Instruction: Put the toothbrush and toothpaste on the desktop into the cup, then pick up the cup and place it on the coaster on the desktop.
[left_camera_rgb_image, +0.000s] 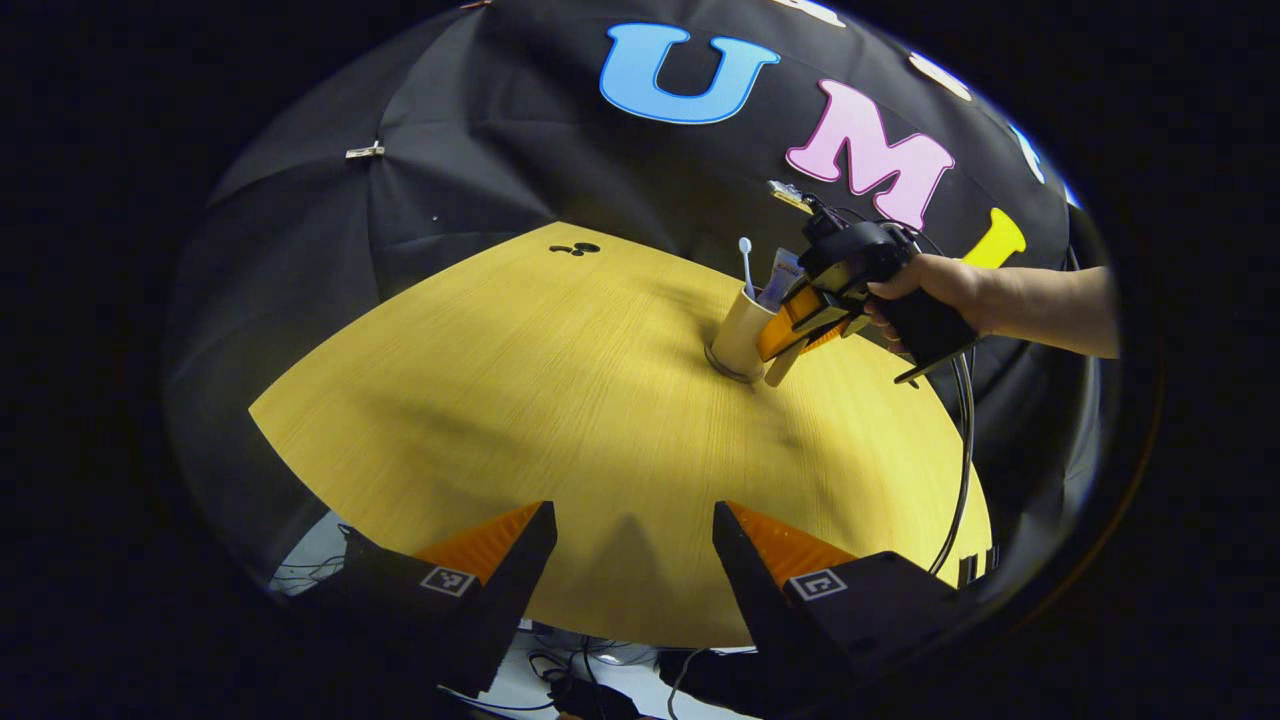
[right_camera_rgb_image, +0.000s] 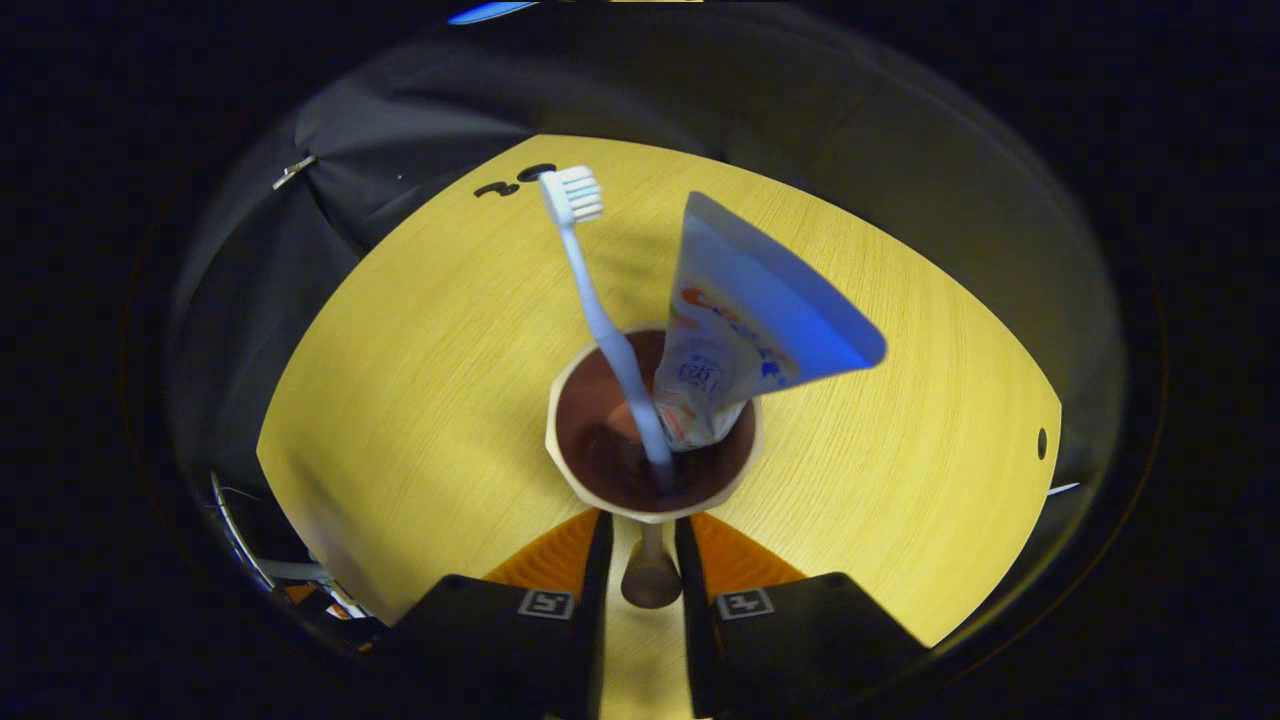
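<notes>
1. The beige flared cup (right_camera_rgb_image: 655, 430) holds the white toothbrush (right_camera_rgb_image: 600, 310), bristles up, and the blue-and-white toothpaste tube (right_camera_rgb_image: 745, 320), cap end down, so both lean on its rim.
2. The right gripper (right_camera_rgb_image: 650, 560) pinches the cup's handle (right_camera_rgb_image: 650, 580) between its fingers, a hold that suits carrying it upright.
3. In the left gripper view the cup sits on a dark round coaster (left_camera_rgb_image: 728, 369) on the yellow wooden desktop (left_camera_rgb_image: 560, 400).
4. The left gripper (left_camera_rgb_image: 632, 530) hangs spread and empty, well apart.
</notes>
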